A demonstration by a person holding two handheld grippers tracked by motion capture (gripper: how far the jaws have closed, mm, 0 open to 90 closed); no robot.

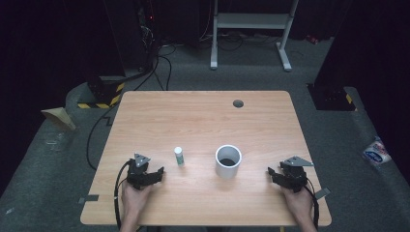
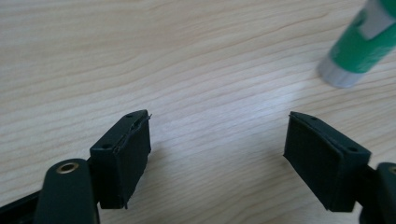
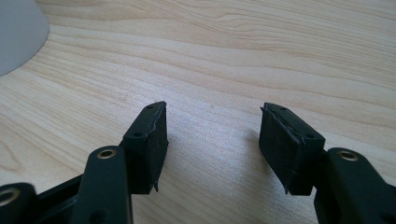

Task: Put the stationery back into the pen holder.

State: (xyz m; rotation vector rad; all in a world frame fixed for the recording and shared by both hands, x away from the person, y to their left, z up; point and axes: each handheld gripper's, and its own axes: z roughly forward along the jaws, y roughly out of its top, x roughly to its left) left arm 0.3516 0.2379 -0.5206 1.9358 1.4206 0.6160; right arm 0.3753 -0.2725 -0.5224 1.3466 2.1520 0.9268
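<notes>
Both of my grippers rest low on the near part of the wooden table (image 1: pixel 203 121), each held in a hand that comes in from the bottom edge of the high view. My left gripper (image 1: pixel 153 175) sits near the left front corner, and in the left gripper view its jaws (image 2: pixel 217 154) stand spread wide with bare wood grain between them, pinching nothing. My right gripper (image 1: pixel 271 173) sits near the right front side; in the right gripper view its jaws (image 3: pixel 212 144) are likewise spread apart over bare table, nothing between the pads.

Ahead of my left gripper and a little to its right stands a glue stick (image 1: pixel 179 156), upright, with a white cap and a green label. From the left gripper view I see it (image 2: pixel 359 44) at the upper right, beyond the right jaw and well clear of it, its white end on the wood.

Between the two grippers, nearer the right one, stands a white cup (image 1: pixel 228 161), upright, open mouth up, dark inside. Its pale wall (image 3: pixel 18 32) fills the upper left corner of the right gripper view, apart from the jaws. Glue stick and cup stand near each other, not touching.
</notes>
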